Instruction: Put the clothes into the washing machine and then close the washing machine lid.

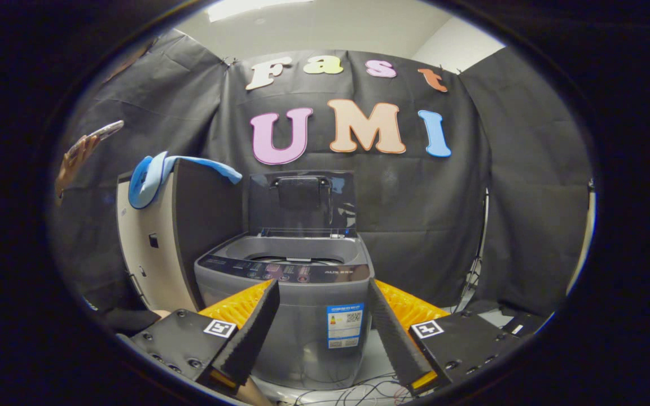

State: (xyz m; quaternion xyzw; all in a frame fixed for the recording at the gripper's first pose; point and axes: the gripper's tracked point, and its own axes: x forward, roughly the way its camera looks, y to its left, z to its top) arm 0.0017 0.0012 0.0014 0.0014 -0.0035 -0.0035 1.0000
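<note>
A small grey top-loading washing machine (288, 293) stands just ahead of my fingers, its dark lid (301, 203) raised upright at the back and the drum opening exposed. A blue cloth (153, 175) is draped over the top of a tall beige cabinet (144, 248) to the left of the machine. My gripper (322, 290) is open, its two fingers spread wide on either side of the machine's front panel, with nothing held between them.
A person's hand holding a phone (91, 141) shows high to the left, beyond the cabinet. Loose cables (353, 389) lie on the floor in front of the machine. A stand with cables (478, 254) runs up the black cloth wall on the right.
</note>
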